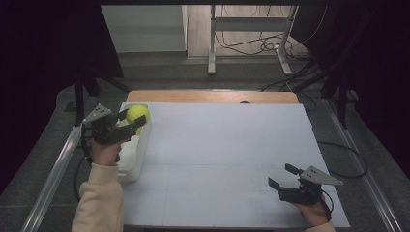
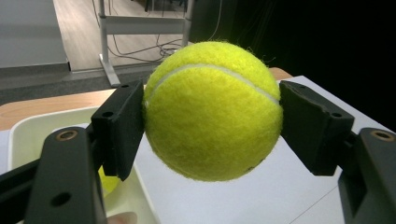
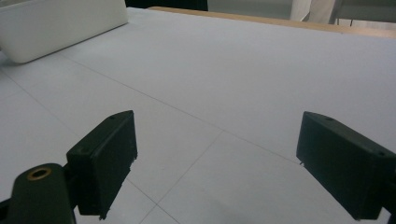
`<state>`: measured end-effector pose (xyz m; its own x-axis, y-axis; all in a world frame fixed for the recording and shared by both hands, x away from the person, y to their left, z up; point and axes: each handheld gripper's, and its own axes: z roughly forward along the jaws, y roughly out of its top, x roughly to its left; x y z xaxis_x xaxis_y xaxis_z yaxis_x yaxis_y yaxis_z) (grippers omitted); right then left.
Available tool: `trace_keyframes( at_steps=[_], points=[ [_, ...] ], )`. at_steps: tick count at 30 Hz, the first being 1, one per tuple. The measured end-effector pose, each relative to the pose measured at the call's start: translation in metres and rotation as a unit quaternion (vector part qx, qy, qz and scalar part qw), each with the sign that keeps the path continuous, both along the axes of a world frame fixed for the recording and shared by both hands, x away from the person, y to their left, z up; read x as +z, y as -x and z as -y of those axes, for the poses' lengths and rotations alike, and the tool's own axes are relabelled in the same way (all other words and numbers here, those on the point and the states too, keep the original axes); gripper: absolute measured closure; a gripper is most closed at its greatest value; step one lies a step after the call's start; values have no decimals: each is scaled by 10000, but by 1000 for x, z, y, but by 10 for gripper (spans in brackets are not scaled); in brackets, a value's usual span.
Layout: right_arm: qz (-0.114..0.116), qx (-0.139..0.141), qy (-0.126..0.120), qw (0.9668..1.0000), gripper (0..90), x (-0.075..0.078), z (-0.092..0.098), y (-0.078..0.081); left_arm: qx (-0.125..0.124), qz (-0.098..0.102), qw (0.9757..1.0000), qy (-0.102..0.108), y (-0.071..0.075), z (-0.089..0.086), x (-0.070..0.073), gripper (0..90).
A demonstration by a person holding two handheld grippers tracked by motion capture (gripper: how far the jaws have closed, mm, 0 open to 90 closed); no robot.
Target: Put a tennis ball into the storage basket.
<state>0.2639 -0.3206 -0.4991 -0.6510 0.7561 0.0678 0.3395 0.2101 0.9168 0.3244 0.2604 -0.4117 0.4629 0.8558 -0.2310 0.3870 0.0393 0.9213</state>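
High view: left claw (image 1: 131,120) clamped on a yellow tennis ball (image 1: 138,113), held above the far end of a white bin (image 1: 137,153) at the table's left edge. Right claw (image 1: 283,176) spread wide and empty, low over the white table (image 1: 217,154) near its front right corner. Cream sleeve (image 1: 99,200) cut off by the bottom edge; right hand cut off likewise. Room beyond dark at both sides, only a desk frame (image 1: 249,29) and loose cables on the floor made out.

Left gripper view: tennis ball (image 2: 214,109) pressed between both black pads (image 2: 119,128), white seam curving across its top. No brand or lettering legible on the felt. Bin (image 2: 28,128) below and left, partly hidden by the claw; a yellow patch inside it behind the left jaw, too hidden to identify.

Right gripper view: jaws well apart, nothing between, bare table (image 3: 224,84) ahead with faint grid lines. Bin (image 3: 56,25) cut off at the top left corner. No writing readable anywhere
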Motion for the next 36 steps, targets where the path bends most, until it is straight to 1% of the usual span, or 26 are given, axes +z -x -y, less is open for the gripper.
trace_keyframes(
  at_steps=[2,3,10,19,23,25,29,31,36],
  points=[
    [0,-1,1,10000,127,0,0,0,72,-15,9999,-101,0,-1,0,270],
    [0,0,1,10000,127,0,0,0,72,-15,9999,-101,0,-1,0,270],
    [-3,0,5,10000,127,0,0,0,142,-101,9998,-50,-2,-9,-4,270],
    [-8,0,12,10000,127,0,0,0,328,-267,9991,16,-5,-24,-13,270],
    [-15,3,15,10000,127,0,0,0,347,-305,9989,34,-6,-26,-15,270],
    [-10,4,12,10000,127,0,0,0,351,-336,9988,13,-7,-27,-16,270],
    [-1,9,36,10000,126,0,0,0,396,-399,9984,-98,-8,-27,-18,270],
    [5,1,35,10000,127,-1,-1,0,403,-414,9983,-108,-9,-27,-19,270],
    [-5,9,38,10000,127,-1,0,0,408,-556,9975,-132,-11,-29,-22,270]
  ],
)
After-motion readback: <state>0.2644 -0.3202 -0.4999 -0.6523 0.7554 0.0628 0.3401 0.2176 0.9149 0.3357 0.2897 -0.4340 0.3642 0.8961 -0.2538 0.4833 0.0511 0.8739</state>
